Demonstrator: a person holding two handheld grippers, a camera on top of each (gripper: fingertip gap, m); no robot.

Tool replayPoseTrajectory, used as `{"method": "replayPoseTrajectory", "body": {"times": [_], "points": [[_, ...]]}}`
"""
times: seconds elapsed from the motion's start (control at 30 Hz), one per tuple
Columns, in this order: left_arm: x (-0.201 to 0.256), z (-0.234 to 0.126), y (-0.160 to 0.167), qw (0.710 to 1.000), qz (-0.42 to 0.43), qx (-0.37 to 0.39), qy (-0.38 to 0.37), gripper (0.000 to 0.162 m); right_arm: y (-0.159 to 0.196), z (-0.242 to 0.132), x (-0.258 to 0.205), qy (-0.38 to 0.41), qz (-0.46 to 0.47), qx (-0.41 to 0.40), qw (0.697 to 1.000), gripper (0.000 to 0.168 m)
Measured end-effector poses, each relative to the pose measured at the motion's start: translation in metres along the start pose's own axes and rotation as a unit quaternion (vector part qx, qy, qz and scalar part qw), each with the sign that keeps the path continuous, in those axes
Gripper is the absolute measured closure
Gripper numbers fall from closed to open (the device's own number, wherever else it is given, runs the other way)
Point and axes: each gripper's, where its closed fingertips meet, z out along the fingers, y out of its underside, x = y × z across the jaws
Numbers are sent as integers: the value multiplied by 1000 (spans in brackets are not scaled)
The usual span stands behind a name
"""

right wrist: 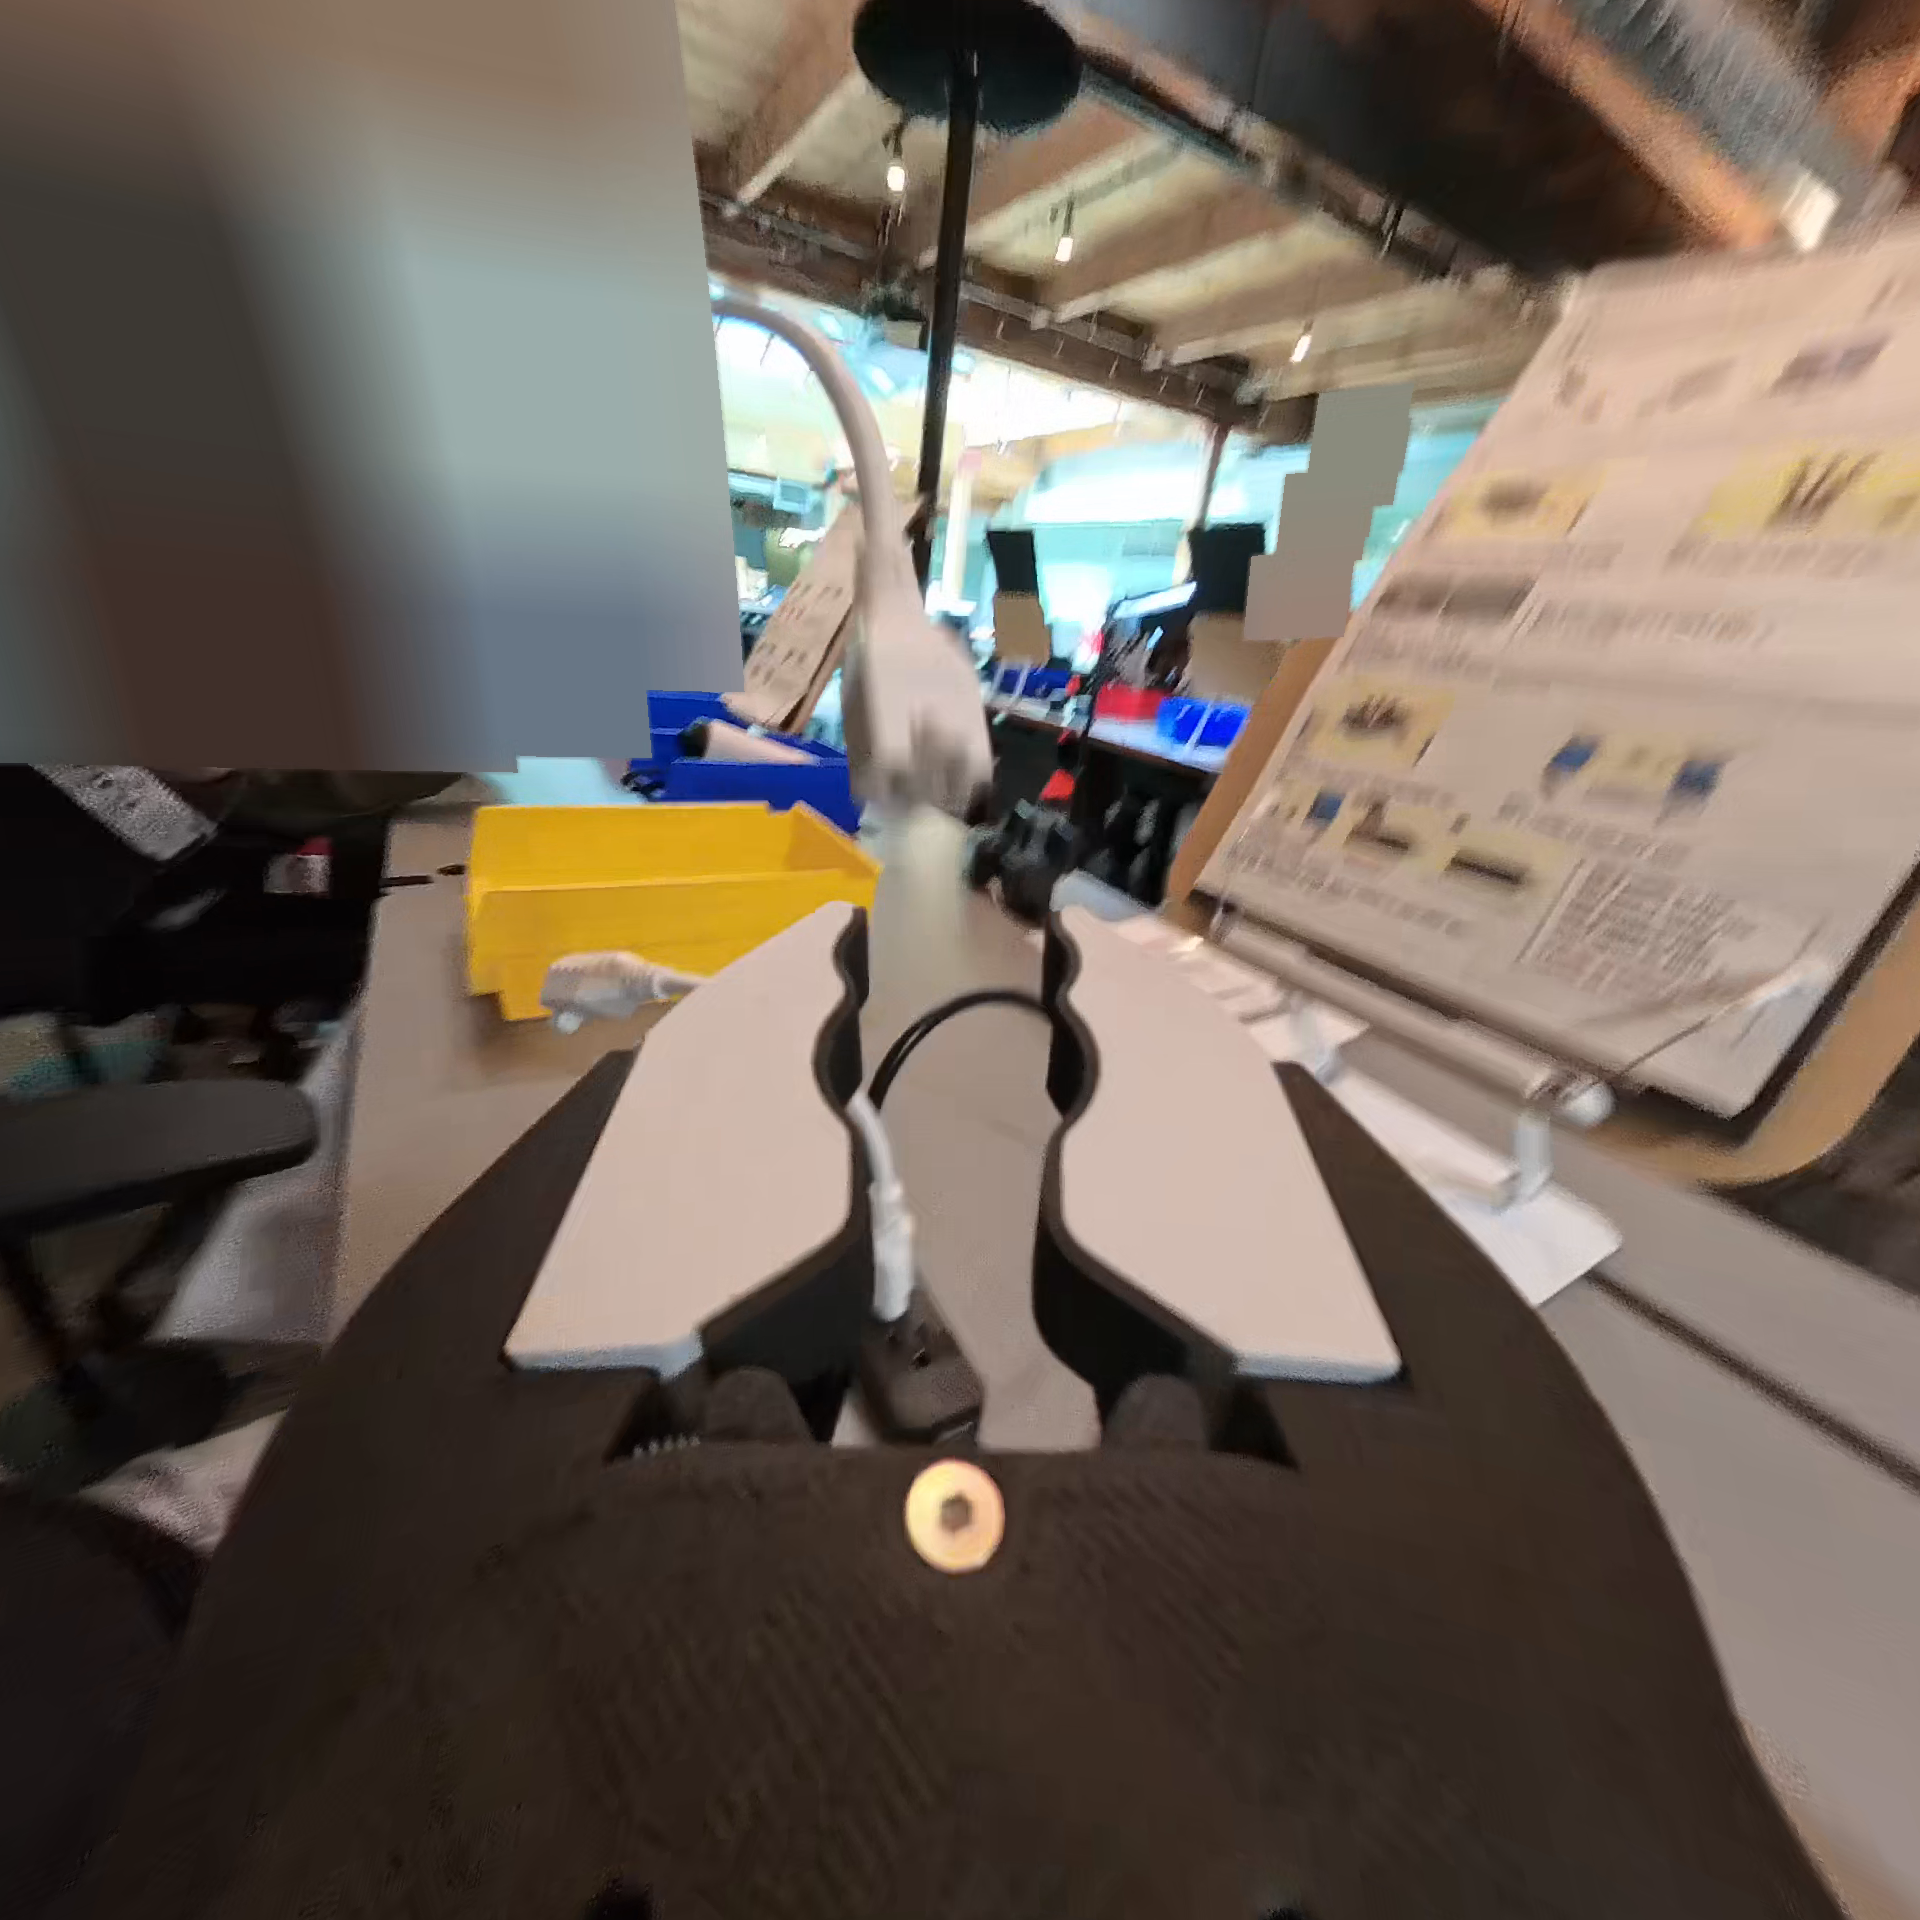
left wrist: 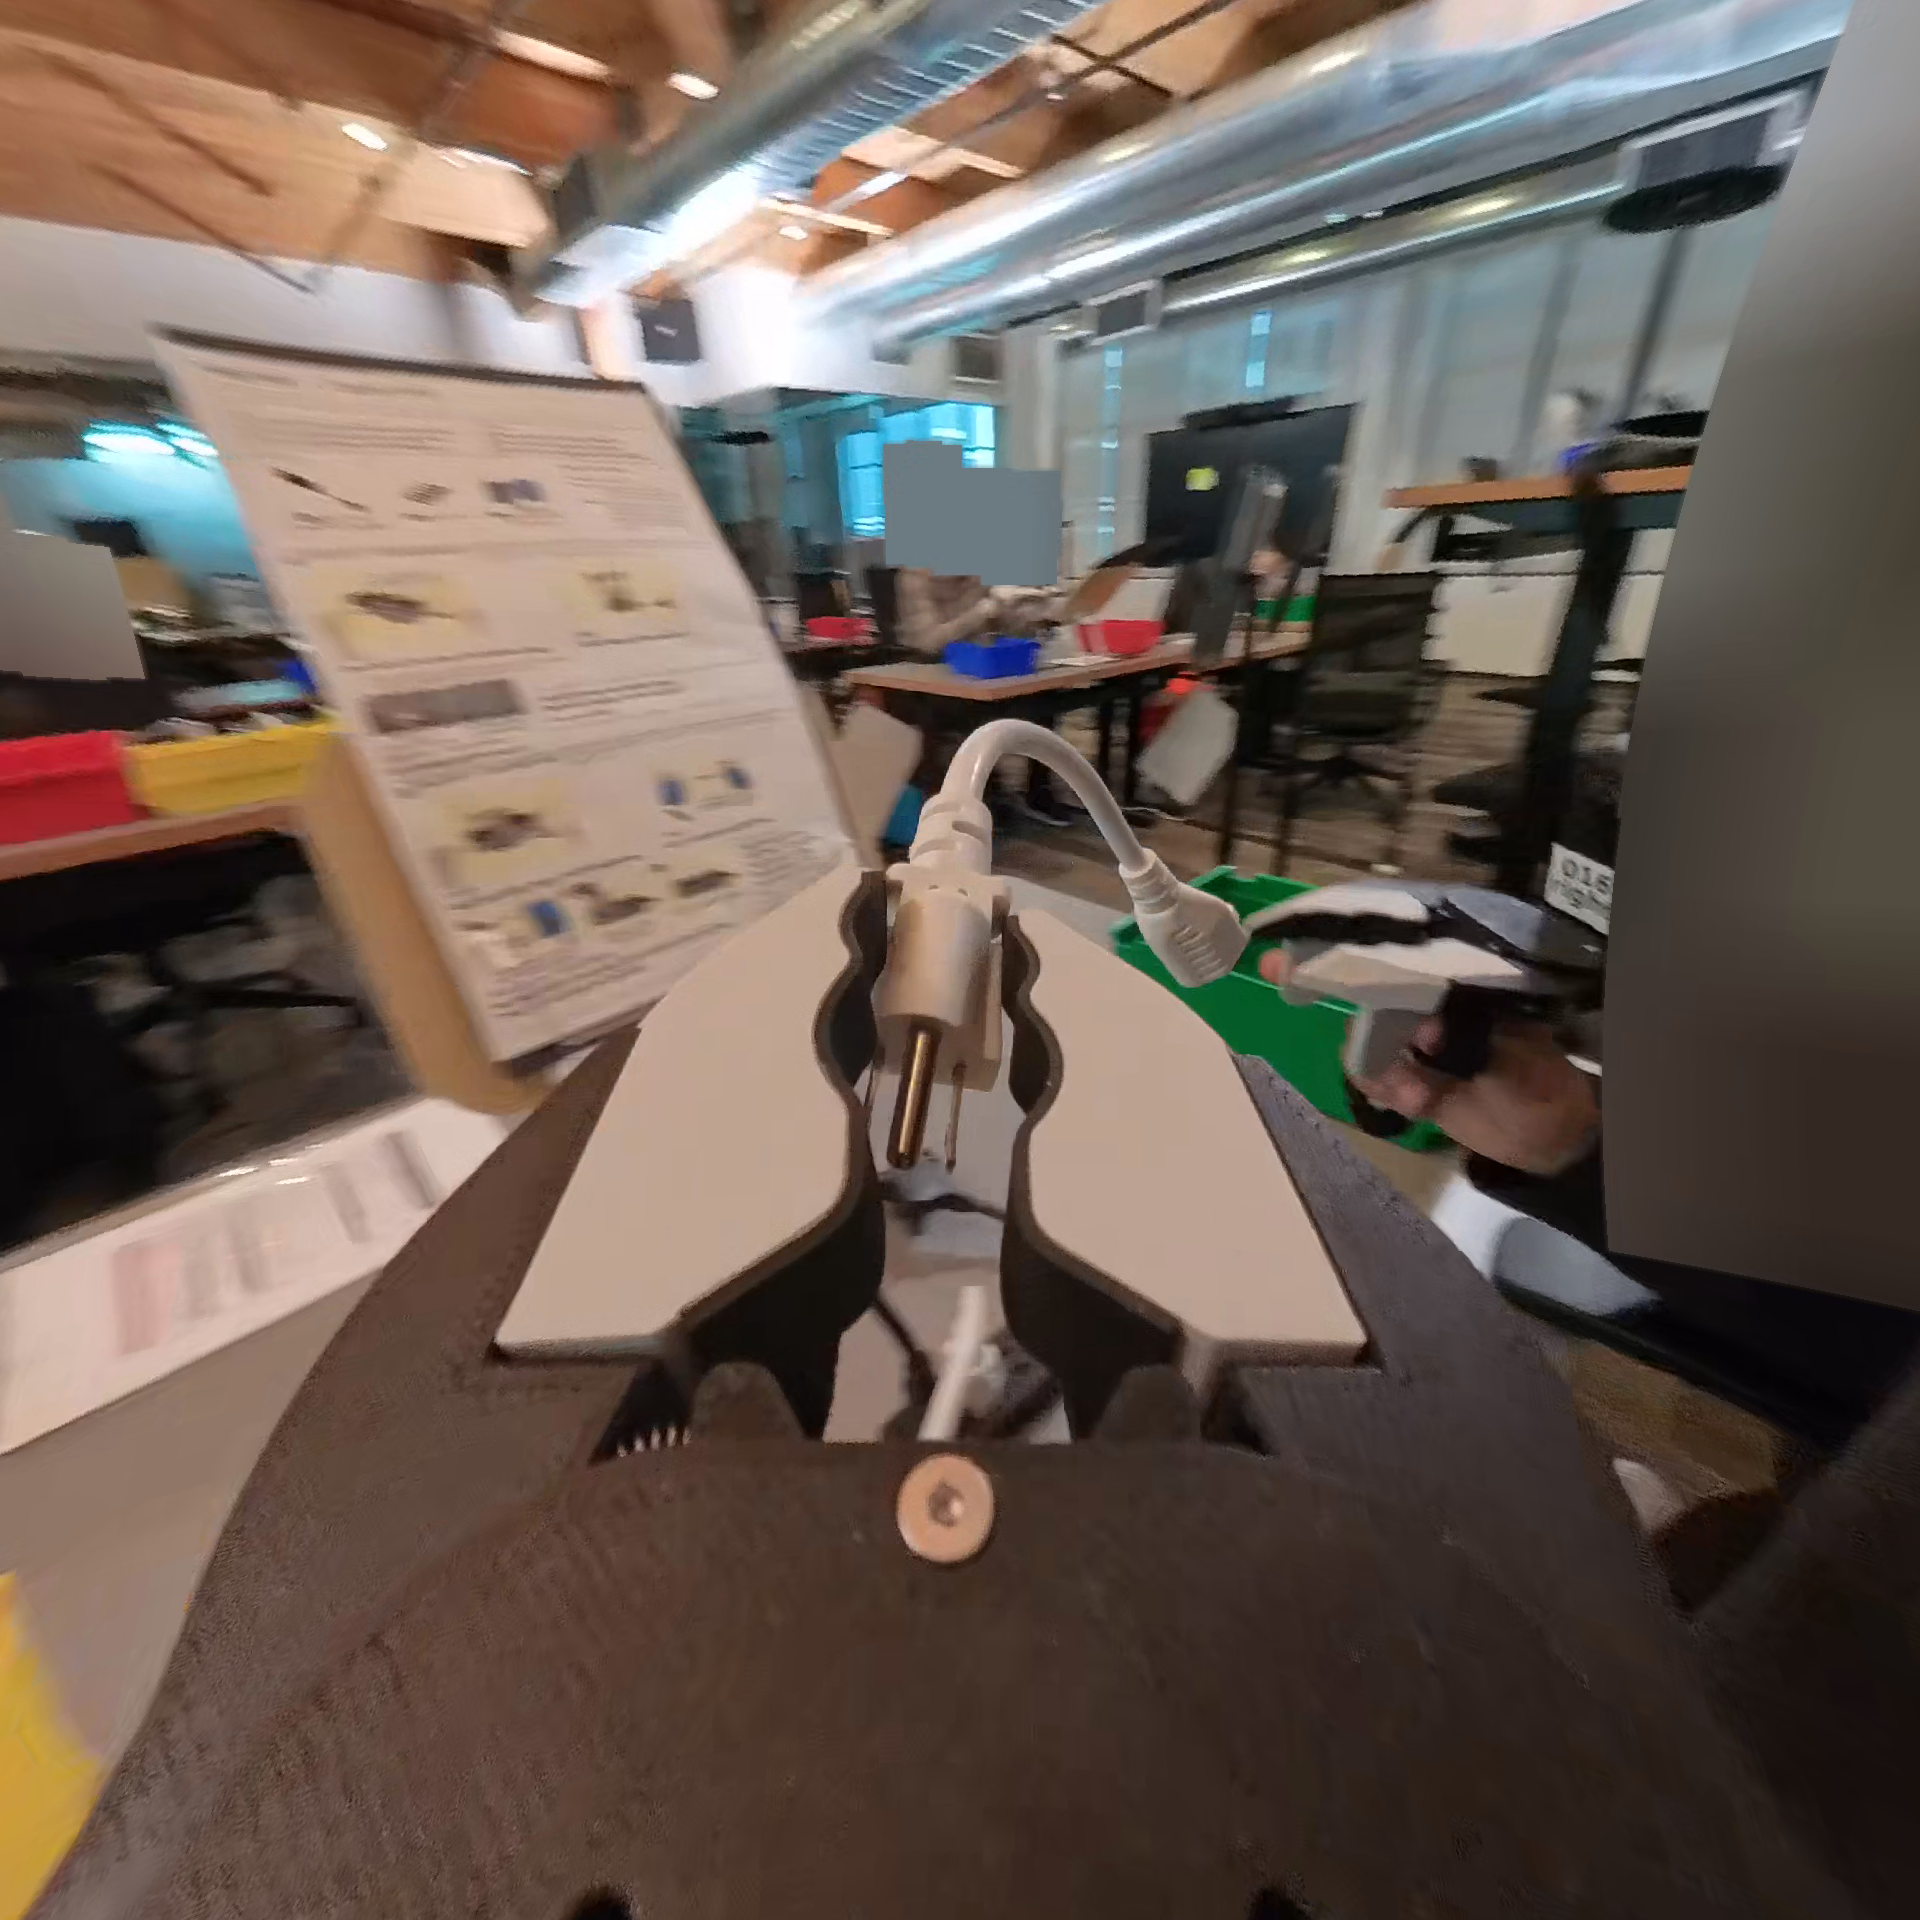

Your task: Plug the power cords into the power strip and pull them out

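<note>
table (right wrist: 935, 935): grey | on it: yellow bin (right wrist: 665, 883), black cable (right wrist: 956, 1013)

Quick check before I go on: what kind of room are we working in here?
Most likely a shared lab or workshop. Exposed metal ducts run under a wooden ceiling, long work tables carry coloured parts bins, and a printed instruction board stands on the desk.

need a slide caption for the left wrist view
Left gripper clamps a white three-prong plug, prongs toward the camera, its short cord arching to a second connector.
</note>
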Motion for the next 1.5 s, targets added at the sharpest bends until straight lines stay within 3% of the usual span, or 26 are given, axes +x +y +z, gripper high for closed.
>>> {"method": "replayPoseTrajectory", "body": {"times": [0.07,0.13,0.23,0.4,0.5,0.63,0.7,0.83,0.97,1.03,1.17,1.23,1.37,1.5], "points": [[22,19,17,999,-14,-15,38,140,-33,-12,-7,14,-61,36,997,136],[41,36,37,997,-30,-34,69,140,-60,-25,-16,10,-98,52,994,154],[66,54,62,983,-106,-49,140,139,-75,-36,-21,-16,-88,18,996,156],[100,70,96,968,-119,-71,210,139,-60,-33,-33,-73,-4,-72,995,135],[113,73,103,973,-62,-74,210,139,-46,-24,-55,-119,45,-103,987,122],[138,64,107,966,57,-70,242,139,-14,-16,-50,-126,26,-194,973,119],[146,59,109,962,92,-72,248,139,-1,-17,-62,-190,104,-242,946,119],[158,50,112,951,131,-63,274,139,-1,-19,-92,-316,299,-276,857,117],[160,50,122,945,166,-69,274,139,7,-20,-111,-373,367,-312,793,133],[158,49,123,944,172,-64,273,139,15,-16,-109,-364,358,-316,799,153],[149,51,130,950,156,-72,261,138,27,-9,-103,-343,328,-329,817,153],[141,50,126,958,104,-55,261,123,37,-5,-95,-315,268,-344,843,153],[103,50,111,964,-103,-23,245,100,41,1,-72,-264,107,-336,898,153],[89,56,122,902,-328,-58,276,86,34,9,-57,-208,-30,-301,930,153]]}}
